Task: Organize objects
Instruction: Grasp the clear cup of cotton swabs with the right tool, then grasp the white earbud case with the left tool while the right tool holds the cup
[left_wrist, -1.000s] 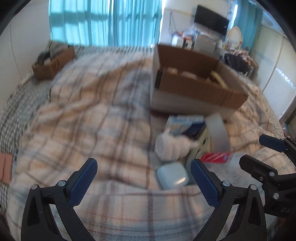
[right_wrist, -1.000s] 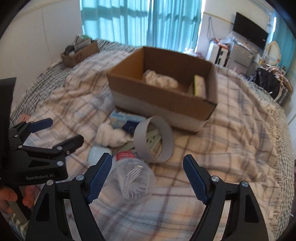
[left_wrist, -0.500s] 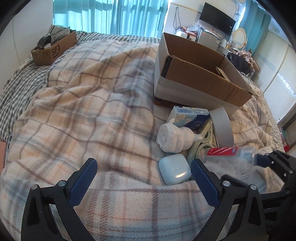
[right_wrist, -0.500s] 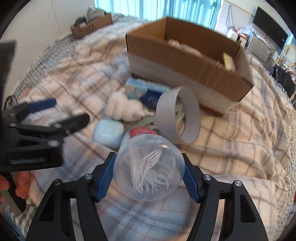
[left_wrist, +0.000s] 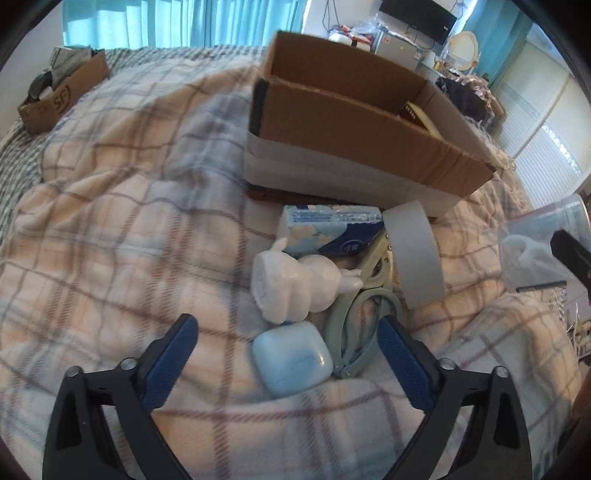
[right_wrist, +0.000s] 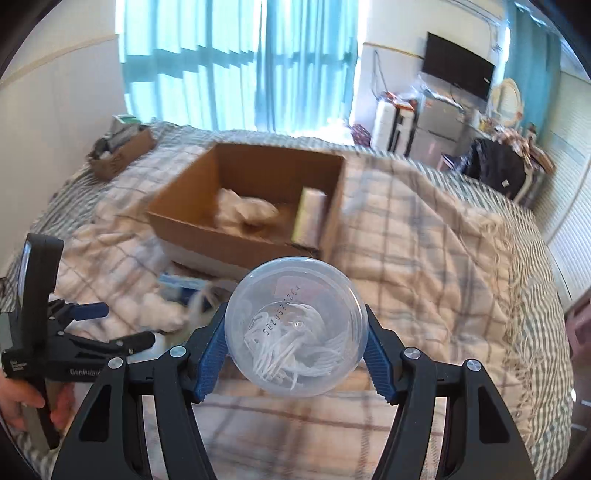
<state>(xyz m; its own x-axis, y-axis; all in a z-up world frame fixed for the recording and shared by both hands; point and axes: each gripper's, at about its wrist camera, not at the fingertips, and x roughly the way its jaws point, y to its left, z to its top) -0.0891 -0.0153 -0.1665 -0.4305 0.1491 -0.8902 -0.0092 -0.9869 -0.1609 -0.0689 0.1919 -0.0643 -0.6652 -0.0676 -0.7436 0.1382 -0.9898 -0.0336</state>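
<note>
My right gripper (right_wrist: 295, 347) is shut on a clear plastic jar (right_wrist: 295, 325) of white floss picks and holds it above the bed, in front of the open cardboard box (right_wrist: 184, 218). The jar also shows at the right edge of the left wrist view (left_wrist: 535, 243). My left gripper (left_wrist: 284, 362) is open and empty over a pale blue case (left_wrist: 290, 363). Beside the case lie a white figurine (left_wrist: 291, 284), a tissue pack (left_wrist: 328, 229), a grey tape roll (left_wrist: 415, 254) and a green clip (left_wrist: 354, 332). The box (left_wrist: 351, 144) stands just behind them.
A plaid blanket (left_wrist: 110, 229) covers the bed. A small cardboard box (left_wrist: 59, 96) with items sits at the far left corner. The big box holds white cloth (right_wrist: 243, 214) and a pale packet (right_wrist: 308, 218). Curtains, a TV and shelves stand beyond the bed.
My right gripper closed on the jar and lifted it off the blanket toward the box. My left gripper moved closer to the pile, over the blue case.
</note>
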